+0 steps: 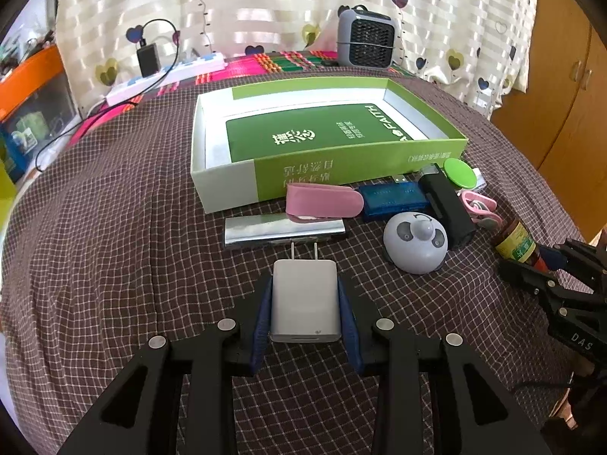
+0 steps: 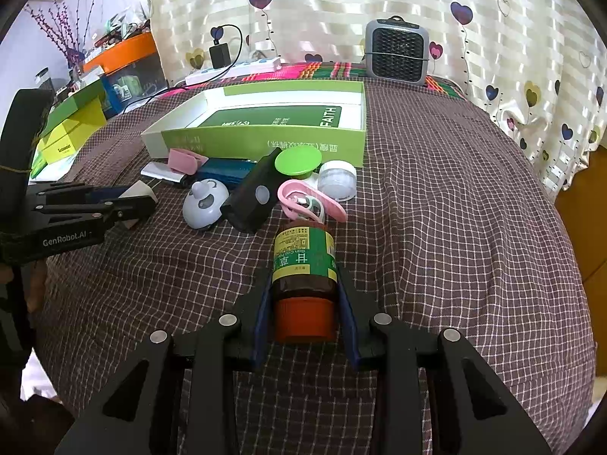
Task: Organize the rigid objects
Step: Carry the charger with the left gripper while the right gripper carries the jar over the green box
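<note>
Left wrist view: the left gripper (image 1: 305, 303) has its jaws set against both long sides of the white charger (image 1: 305, 301), prongs pointing away toward the box (image 1: 265, 185); the pads appear to touch the casing, so the charger reads as held, lying on the checked cloth (image 1: 114, 246) just short of a silver bar (image 1: 284, 229). Gripping across the narrow width probably gives flat faces for the pads and keeps the prongs clear. Right wrist view: the right gripper (image 2: 305, 299) holds the brown bottle (image 2: 305, 265) lying on its side, orange cap toward the camera, jaws closed narrow on the body just ahead of the cap; the round body would likely roll if let go on the cloth. The open green-and-white box sits beyond, empty save for a green card, presumably the destination. Other items cluster just before its near wall: pink clip (image 1: 322, 201), blue hub (image 1: 394, 199), panda toy (image 1: 415, 242), black block (image 1: 447, 204), green lid (image 2: 297, 161), clear jar (image 2: 337, 180). Legible writing: "FAITH" on the card, "Gan Cao" with Chinese characters on the bottle label, "GenRobot.AI" on the left gripper, "DAS" on the right.
</note>
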{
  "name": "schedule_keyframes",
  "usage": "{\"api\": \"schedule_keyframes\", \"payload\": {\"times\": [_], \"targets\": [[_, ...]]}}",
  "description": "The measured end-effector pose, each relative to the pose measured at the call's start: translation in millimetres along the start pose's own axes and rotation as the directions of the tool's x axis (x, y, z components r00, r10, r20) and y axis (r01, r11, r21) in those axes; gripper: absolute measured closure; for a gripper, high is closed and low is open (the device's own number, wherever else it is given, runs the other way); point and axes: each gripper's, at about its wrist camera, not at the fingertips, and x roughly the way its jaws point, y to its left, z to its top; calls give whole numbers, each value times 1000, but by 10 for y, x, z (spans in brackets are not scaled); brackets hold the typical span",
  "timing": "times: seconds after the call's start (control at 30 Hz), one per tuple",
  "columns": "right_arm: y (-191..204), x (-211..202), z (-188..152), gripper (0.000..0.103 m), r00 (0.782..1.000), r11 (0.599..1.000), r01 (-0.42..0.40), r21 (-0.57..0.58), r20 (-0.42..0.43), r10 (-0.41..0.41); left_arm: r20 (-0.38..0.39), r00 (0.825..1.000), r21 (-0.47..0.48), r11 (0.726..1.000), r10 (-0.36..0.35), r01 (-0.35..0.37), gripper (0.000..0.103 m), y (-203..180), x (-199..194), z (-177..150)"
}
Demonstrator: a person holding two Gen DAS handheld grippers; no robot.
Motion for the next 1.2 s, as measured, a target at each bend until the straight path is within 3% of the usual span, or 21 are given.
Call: {"api": "schedule_keyframes", "payload": {"times": [0.5,0.87,1.2], "targets": [[-33,-127,141,70,999,1000,-24,9,31,24,39,999,6,1000,-10,10,71,-7,-190,137],[-91,-148,545,70,997,999,-27,-18,72,28,75,997,-8,1000,-12,12,71,138,-190,475],[-179,53,920,70,997,998,-60,-32,54,62,75,997,-19,1000,-16,18,71,259,-11,806]]}}
